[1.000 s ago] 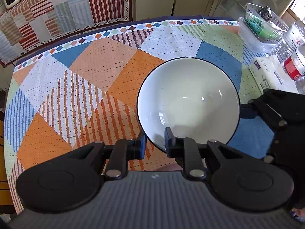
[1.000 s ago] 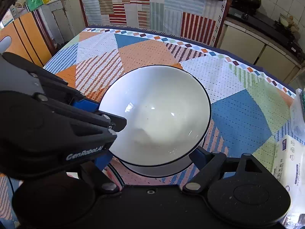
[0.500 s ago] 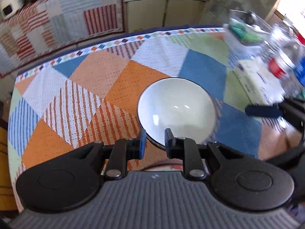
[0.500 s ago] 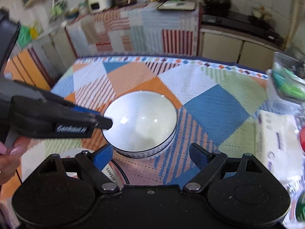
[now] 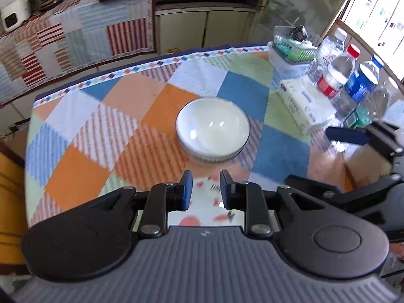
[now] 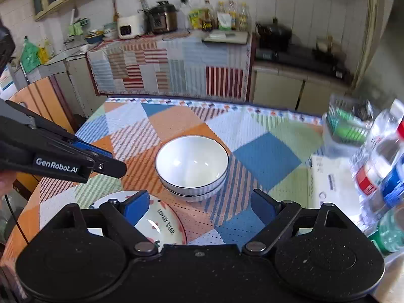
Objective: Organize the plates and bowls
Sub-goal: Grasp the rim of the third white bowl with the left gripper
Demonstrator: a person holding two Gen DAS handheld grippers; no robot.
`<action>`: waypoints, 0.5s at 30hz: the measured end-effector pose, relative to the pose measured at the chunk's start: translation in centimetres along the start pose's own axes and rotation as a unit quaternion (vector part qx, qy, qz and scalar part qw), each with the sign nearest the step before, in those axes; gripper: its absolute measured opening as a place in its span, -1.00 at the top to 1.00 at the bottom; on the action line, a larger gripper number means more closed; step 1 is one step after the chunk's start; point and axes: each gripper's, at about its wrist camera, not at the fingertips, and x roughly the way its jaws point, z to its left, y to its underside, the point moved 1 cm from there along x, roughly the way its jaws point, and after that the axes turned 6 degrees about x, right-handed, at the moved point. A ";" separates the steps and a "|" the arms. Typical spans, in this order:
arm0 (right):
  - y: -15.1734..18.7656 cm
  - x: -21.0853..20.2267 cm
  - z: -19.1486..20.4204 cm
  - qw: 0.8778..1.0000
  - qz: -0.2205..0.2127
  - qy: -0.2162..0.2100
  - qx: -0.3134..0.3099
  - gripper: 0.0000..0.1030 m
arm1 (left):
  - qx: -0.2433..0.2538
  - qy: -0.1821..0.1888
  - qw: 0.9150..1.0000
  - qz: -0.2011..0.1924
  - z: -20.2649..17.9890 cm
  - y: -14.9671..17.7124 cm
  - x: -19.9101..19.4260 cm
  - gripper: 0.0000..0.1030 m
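Two white bowls with dark rims sit stacked (image 6: 192, 168) in the middle of the patchwork tablecloth; the stack shows in the left wrist view (image 5: 212, 132) too. A white plate with red print and the words "LOVELY BEAR" (image 6: 159, 223) lies near the table's front edge, below both grippers, and appears blurred in the left wrist view (image 5: 204, 202). My left gripper (image 5: 204, 189) is open a little and empty, raised above the plate. My right gripper (image 6: 197, 205) is wide open and empty, raised behind the bowls.
Several water bottles (image 5: 351, 85), a tissue pack (image 5: 303, 106) and a clear plastic box with a basket on it (image 5: 290, 48) stand along the table's right side. A covered counter with appliances (image 6: 156, 20) and a stove (image 6: 298, 50) lie beyond the table.
Both grippers have pulled back and up, away from the stacked bowls. The left gripper, which was at the top bowl's rim, is now clear of it. The plate has come into view.
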 end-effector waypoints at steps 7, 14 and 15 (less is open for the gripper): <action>1.4 -5.4 2.8 1.000 -0.015 0.008 -0.016 -0.75 | 0.015 -0.008 1.000 -0.008 -0.2 2.7 -5.0 0.46; 4.0 -11.5 3.9 1.000 -0.012 -0.001 -0.026 -0.75 | 0.052 0.004 0.999 -0.014 -1.9 4.9 -9.7 0.24; 4.5 -12.0 3.9 1.000 -0.007 -0.002 -0.027 -0.75 | 0.058 0.007 0.998 -0.014 -2.2 5.2 -10.1 0.19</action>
